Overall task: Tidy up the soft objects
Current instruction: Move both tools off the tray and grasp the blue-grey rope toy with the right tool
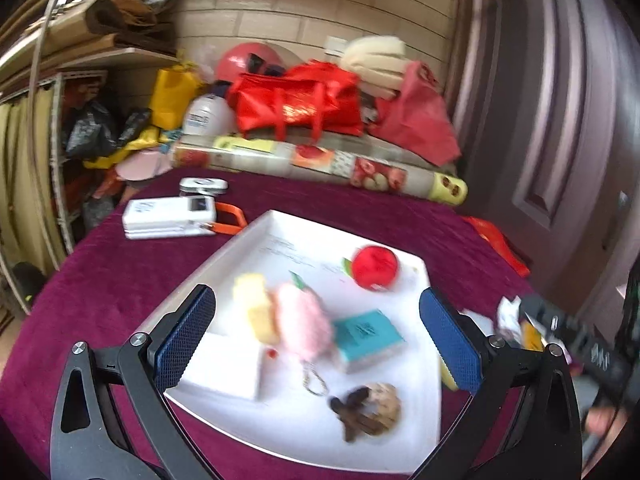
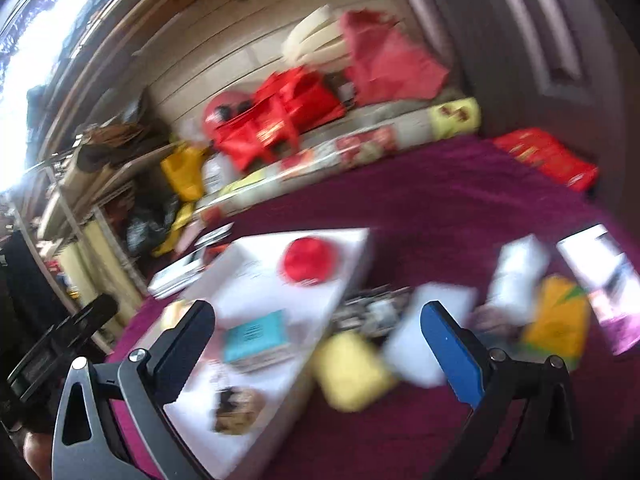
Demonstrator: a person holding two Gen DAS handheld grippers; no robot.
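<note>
A white square tray (image 1: 280, 432) sits on the purple tablecloth. It holds a red plush apple (image 1: 375, 267), a yellow sponge (image 1: 256, 306), a pink fluffy keychain (image 1: 306, 324), a teal-topped sponge (image 1: 366, 338), a white foam block (image 1: 228, 368) and a brown-and-tan plush (image 1: 374, 408). My left gripper (image 1: 316, 340) hovers open over the tray, nothing between its fingers. My right gripper (image 2: 320, 344) is open too, above the tray's right edge (image 2: 352, 280). Beyond it lie a yellow sponge (image 2: 348, 372) and a white foam piece (image 2: 428, 332) on the cloth. Both views are blurred.
A white power bank (image 1: 170, 218) with an orange cable lies left of the tray. Red bags (image 1: 296, 100) and a rolled printed mat (image 1: 320, 160) line the table's back. Right of the tray lie an orange-yellow packet (image 2: 556, 320), white packaging (image 2: 516, 276) and a phone (image 2: 600, 264). A door stands at right.
</note>
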